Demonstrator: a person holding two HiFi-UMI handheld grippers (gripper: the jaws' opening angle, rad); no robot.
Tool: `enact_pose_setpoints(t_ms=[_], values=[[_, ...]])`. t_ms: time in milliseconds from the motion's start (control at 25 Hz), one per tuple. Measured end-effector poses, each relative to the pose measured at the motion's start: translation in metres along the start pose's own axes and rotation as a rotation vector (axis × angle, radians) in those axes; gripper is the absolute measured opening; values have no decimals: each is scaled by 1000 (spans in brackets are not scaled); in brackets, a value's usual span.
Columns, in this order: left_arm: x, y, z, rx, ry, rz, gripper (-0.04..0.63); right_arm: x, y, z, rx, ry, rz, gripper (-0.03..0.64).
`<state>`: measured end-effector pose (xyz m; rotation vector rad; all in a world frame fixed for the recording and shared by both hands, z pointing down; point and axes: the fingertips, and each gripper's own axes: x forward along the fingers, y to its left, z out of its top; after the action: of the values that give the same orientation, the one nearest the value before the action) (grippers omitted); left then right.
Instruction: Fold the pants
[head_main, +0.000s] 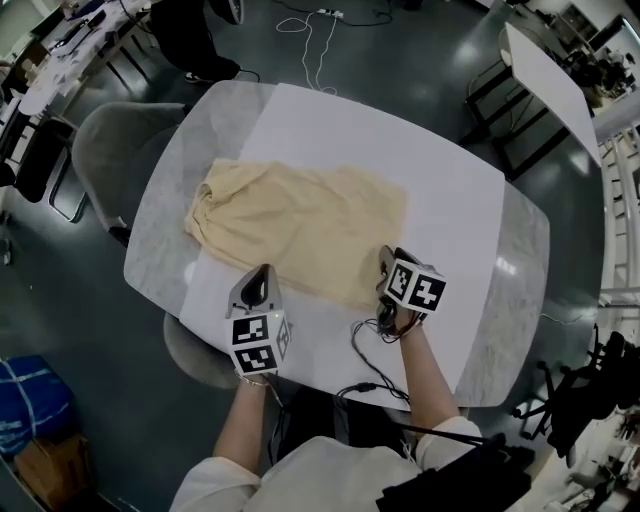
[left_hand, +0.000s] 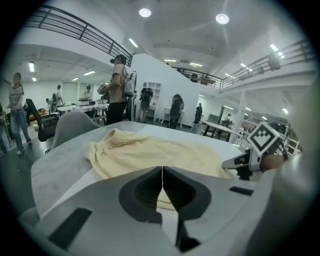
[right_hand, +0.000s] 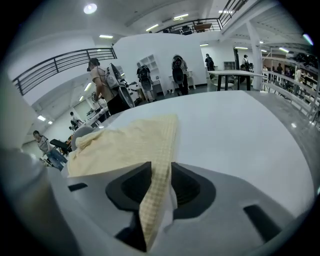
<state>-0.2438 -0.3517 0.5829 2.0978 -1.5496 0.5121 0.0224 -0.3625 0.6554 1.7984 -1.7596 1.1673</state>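
Where the right gripper (right_hand: 159, 172) looks along its own jaws, they stand partly apart. A narrow fold of the pale yellow pants (right_hand: 125, 142) runs down through the gap, and the pads do not look pressed on it. In the head view this gripper (head_main: 388, 260) points down at the near right corner of the pants (head_main: 300, 225).

The left gripper (left_hand: 162, 175) has its jaws closed together, with only a thin seam between them and nothing in it. From above, its tip (head_main: 262, 272) is at the near edge of the pants, left of the middle; whether it touches the cloth I cannot tell. In its own view the pants (left_hand: 150, 152) stretch away just beyond the jaws, and the right gripper (left_hand: 245, 162) shows at the right.

The pants lie spread flat, mostly on a white sheet (head_main: 430, 170). Their bunched left end reaches onto the bare grey top of the table (head_main: 500, 300).

A black cable (head_main: 370, 350) loops over the near edge of the sheet, beside the person's right forearm. A grey chair (head_main: 115, 150) stands at the table's far left side. Both gripper views show people (left_hand: 119, 90) standing far off in a large hall.
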Motion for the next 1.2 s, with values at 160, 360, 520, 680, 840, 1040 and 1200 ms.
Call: enact_pose_setpoints(t_ms=[160, 360, 520, 680, 840, 1040, 1200], values=[[1, 12, -8, -22, 14, 28, 9, 8, -7, -6, 18, 39, -25, 78], [-2, 30, -8, -57, 5, 57, 9, -1, 4, 5, 16, 32, -12, 11], [-11, 49, 1, -80, -19, 72, 9, -18, 36, 20, -24, 21, 31, 8], [-28, 76, 14, -96, -46, 103, 9, -34, 105, 47, -85, -5, 139, 8], [-55, 114, 27, -122, -78, 158, 9, -30, 205, 83, -167, -45, 259, 8], [-94, 161, 27, -145, -93, 237, 9, -15, 364, 118, -145, -147, 489, 41], [-107, 189, 16, -165, -98, 269, 9, -5, 399, 122, -88, -184, 518, 122]])
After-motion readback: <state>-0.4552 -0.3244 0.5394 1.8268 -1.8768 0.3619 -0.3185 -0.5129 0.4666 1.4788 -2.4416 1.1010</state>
